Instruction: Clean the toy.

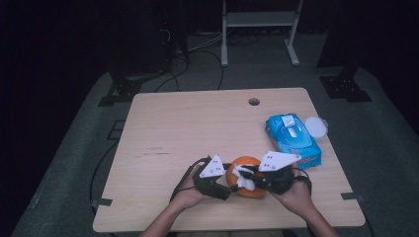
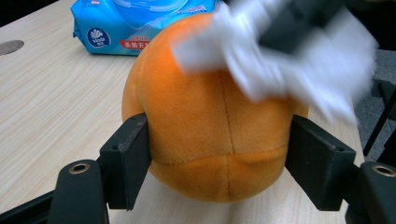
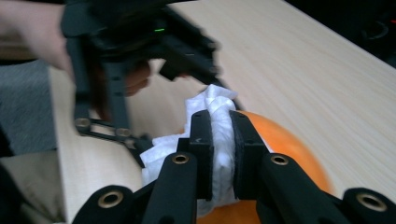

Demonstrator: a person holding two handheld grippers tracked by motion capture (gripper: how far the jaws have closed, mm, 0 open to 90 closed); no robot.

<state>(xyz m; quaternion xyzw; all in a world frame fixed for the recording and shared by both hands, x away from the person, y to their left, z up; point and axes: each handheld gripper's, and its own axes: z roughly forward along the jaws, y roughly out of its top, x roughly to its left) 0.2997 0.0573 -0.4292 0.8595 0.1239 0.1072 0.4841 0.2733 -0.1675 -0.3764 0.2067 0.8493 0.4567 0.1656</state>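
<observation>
Orange plush ball (image 2: 212, 126) sits at the table's (image 1: 188, 128) near edge, clamped between the left gripper's (image 2: 217, 161) jaws, while the right gripper (image 3: 219, 140), pinching a white wipe (image 3: 217, 116), presses on its top from the right.

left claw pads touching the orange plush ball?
Touching. In the left gripper view both pads of the left claw press against the sides of the orange plush ball, with no gap visible.
</observation>
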